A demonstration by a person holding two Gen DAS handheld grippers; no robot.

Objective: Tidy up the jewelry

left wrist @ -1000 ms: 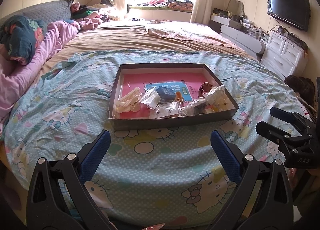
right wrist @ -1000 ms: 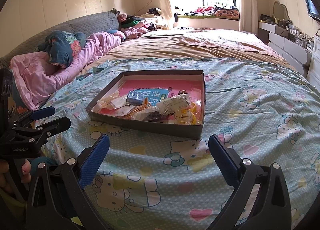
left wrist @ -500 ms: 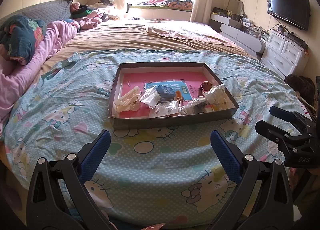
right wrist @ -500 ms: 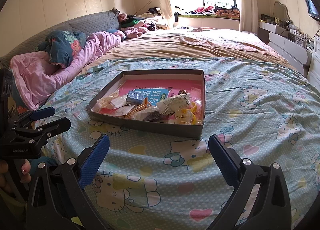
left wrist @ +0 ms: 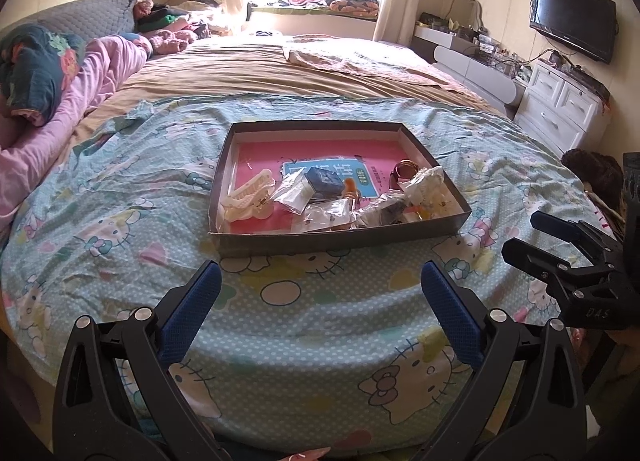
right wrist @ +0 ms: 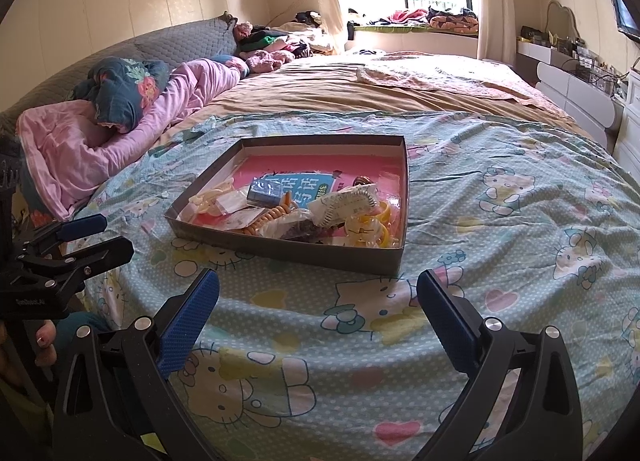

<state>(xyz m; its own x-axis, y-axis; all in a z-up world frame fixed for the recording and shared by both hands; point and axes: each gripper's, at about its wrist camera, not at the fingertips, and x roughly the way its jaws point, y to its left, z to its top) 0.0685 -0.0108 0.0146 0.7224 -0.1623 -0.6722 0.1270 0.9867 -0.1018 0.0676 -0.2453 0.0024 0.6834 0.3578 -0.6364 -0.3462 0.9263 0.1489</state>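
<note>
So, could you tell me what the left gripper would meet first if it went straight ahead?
Probably the near wall of the shallow box; the left gripper hovers open over bare bedspread, though its height is unclear.

- "DAS" stands in pale letters on the black body of the right gripper (left wrist: 560,249), as seen from the left wrist view.
- A small pale line on the black body of the left gripper (right wrist: 84,241), in the right wrist view, looks like "OpenRobot.AI", though it is blurred.
- Large white Chinese characters fill the blue label (right wrist: 296,189) on the pink booklet (left wrist: 320,149) lying in the dark cardboard tray (left wrist: 340,239); items cover part of them, and they are too distorted to read with certainty.
</note>
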